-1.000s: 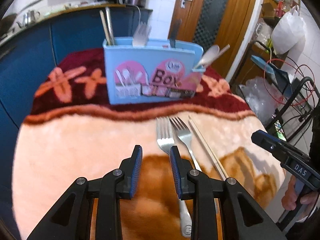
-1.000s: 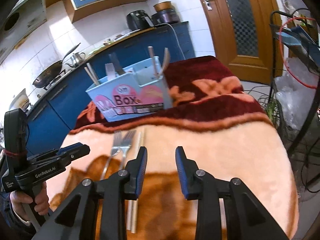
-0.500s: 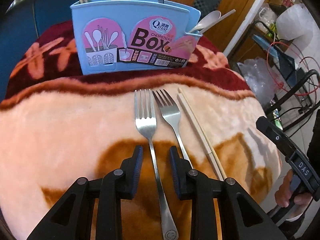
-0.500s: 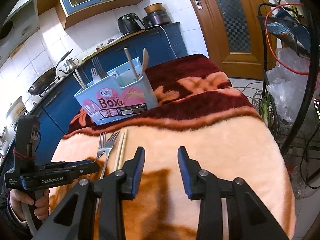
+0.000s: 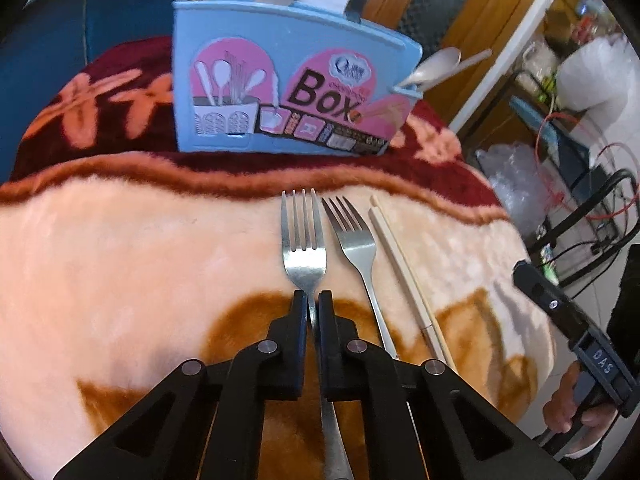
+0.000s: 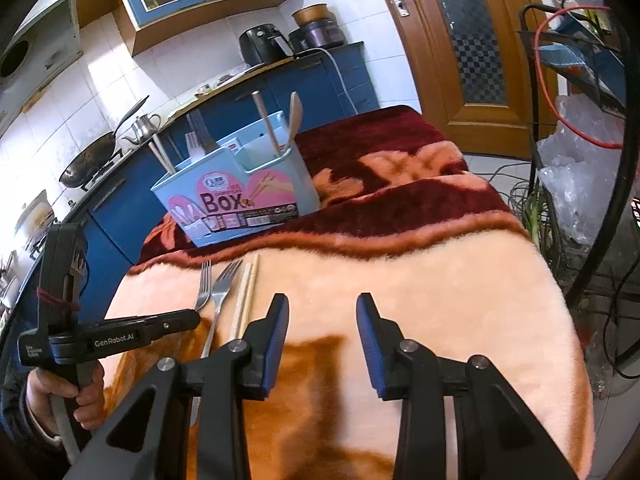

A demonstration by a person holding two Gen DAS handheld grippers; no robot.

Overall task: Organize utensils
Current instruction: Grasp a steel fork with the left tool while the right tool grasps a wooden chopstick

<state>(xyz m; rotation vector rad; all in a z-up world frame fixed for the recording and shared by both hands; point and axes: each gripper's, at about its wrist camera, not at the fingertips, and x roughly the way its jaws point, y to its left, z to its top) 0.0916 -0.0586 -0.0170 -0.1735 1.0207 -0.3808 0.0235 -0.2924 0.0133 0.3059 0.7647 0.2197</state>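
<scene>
left gripper [image 5: 313,300]: clamped on silver metal fork [image 5: 303,240] neck | fork: tines toward blue plastic utensil box [image 5: 288,88], handle back | right gripper [image 6: 322,312]: jaws apart, holding nothing

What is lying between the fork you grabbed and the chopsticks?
Another fork lies between the fork held in the left gripper jaws and the chopsticks, seen best in the left wrist view.

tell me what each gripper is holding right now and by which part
The left gripper is shut on the left fork, gripping its neck just below the tines. The right gripper is open and holds nothing.
</scene>
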